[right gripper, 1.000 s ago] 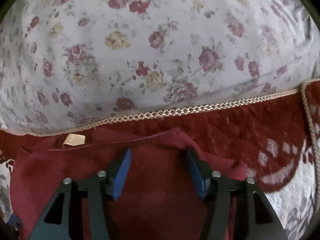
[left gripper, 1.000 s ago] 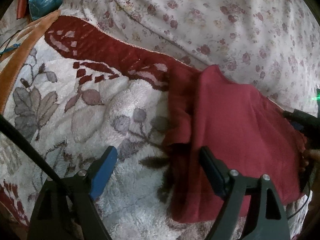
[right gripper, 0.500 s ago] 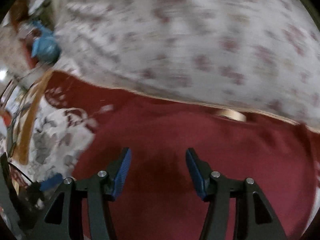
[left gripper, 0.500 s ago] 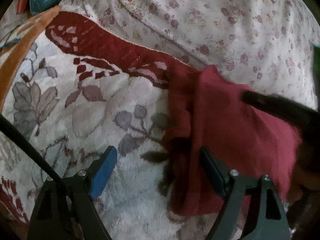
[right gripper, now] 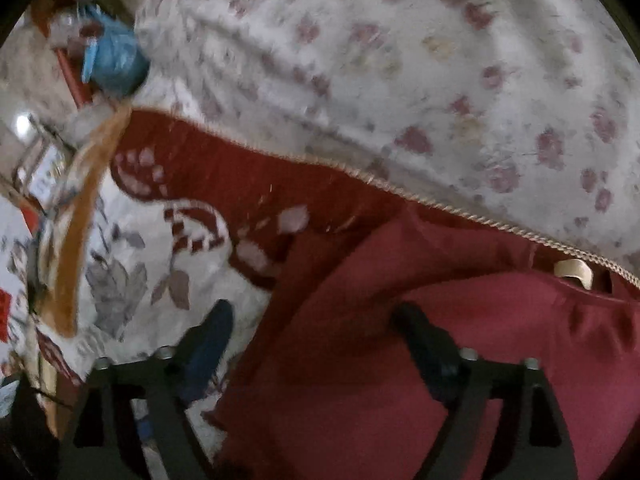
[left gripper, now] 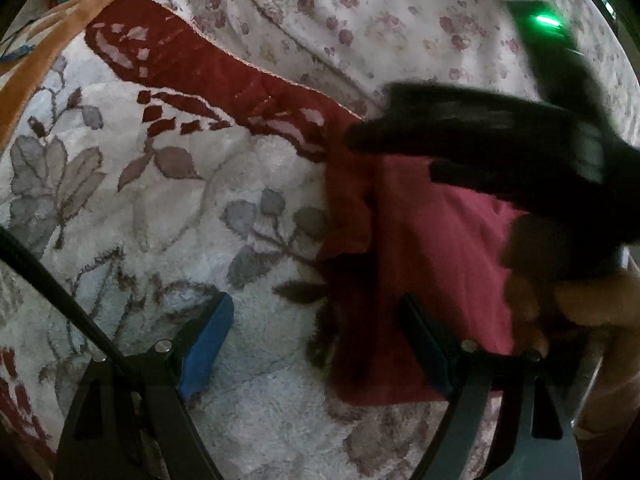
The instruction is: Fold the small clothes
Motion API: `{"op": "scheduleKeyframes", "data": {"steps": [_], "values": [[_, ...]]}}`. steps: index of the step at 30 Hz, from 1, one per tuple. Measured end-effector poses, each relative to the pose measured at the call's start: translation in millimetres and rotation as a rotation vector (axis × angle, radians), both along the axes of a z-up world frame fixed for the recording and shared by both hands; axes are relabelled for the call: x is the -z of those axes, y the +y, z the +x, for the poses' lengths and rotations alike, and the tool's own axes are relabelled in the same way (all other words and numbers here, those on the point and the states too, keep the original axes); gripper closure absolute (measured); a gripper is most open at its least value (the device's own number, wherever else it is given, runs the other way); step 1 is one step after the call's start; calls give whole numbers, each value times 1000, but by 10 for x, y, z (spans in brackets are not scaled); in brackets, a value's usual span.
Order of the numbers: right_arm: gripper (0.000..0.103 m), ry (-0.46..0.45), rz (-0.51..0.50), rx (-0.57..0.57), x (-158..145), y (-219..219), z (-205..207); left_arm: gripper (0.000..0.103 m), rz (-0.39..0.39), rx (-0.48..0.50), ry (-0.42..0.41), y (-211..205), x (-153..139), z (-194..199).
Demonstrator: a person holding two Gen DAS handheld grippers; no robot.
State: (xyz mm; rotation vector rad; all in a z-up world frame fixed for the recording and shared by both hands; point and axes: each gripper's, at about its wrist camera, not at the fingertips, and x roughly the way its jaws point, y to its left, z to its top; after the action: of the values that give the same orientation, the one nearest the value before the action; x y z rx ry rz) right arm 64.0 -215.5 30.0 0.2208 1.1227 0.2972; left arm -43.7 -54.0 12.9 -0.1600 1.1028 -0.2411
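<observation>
A small dark red garment [left gripper: 436, 264] lies flat on a fluffy white blanket [left gripper: 168, 208] with a leaf pattern. My left gripper [left gripper: 316, 344] is open and empty, low over the garment's left edge. My right gripper [right gripper: 312, 344] is open and empty above the garment [right gripper: 400, 360]; it crosses the left wrist view as a blurred black shape [left gripper: 480, 144] over the garment's top. A beige neck label [right gripper: 574, 272] shows at the garment's far edge.
A floral white sheet [left gripper: 400, 20] lies beyond the blanket's dark red border [left gripper: 224, 76]. A blue bag [right gripper: 114, 60] sits at the far left, next to an orange blanket edge [right gripper: 80, 232]. A hand [left gripper: 580, 300] holds the right gripper.
My right gripper has swung left across the garment, open throughout, and now reaches into the left wrist view. My left gripper has barely moved. The garment lies as before.
</observation>
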Motion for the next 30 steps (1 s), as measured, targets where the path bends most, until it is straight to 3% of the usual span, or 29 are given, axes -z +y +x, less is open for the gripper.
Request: {"op": "scheduleKeyframes", "data": {"steps": [2,5,6,7,8,11,17,18,19,22,25,27,28,29,30], "values": [[6,47,-63,-12,125,106,79,17,10,-7,-3,-18,10,3],[9,3,-173,-8,184,218,64,16,17,-17,-10,-42,13,14],[16,-23,-185,-5,172,211,30,16,26,-17,-18,-63,10,17],[36,-51,-204,7,159,181,-10,15,29,-16,-25,-78,4,20],[46,-78,-212,17,141,97,-59,15,28,-13,-36,-101,-7,21],[70,-87,-74,43,46,-224,-159,15,2,3,-53,-163,-32,41],[80,-112,6,59,-151,-556,-320,19,-50,19,-61,-247,-8,110],[80,-108,11,65,-151,-583,-328,34,-87,38,-49,-257,-4,112],[80,-103,27,74,-153,-627,-332,57,-121,62,-31,-273,1,122],[80,-80,95,98,-148,-731,-360,76,-141,117,-62,-347,-81,50],[80,-67,112,91,-163,-774,-360,84,-123,159,-114,-427,-160,-18],[62,-39,158,95,-198,-813,-345,85,-132,169,-132,-444,-200,-36],[35,-24,175,98,-214,-820,-330,85,-139,167,-136,-437,-215,-37],[16,-15,194,109,-239,-810,-305,85,-146,166,-137,-422,-228,-34],[13,-17,201,116,-260,-789,-287,85,-154,166,-137,-404,-241,-40]]}}
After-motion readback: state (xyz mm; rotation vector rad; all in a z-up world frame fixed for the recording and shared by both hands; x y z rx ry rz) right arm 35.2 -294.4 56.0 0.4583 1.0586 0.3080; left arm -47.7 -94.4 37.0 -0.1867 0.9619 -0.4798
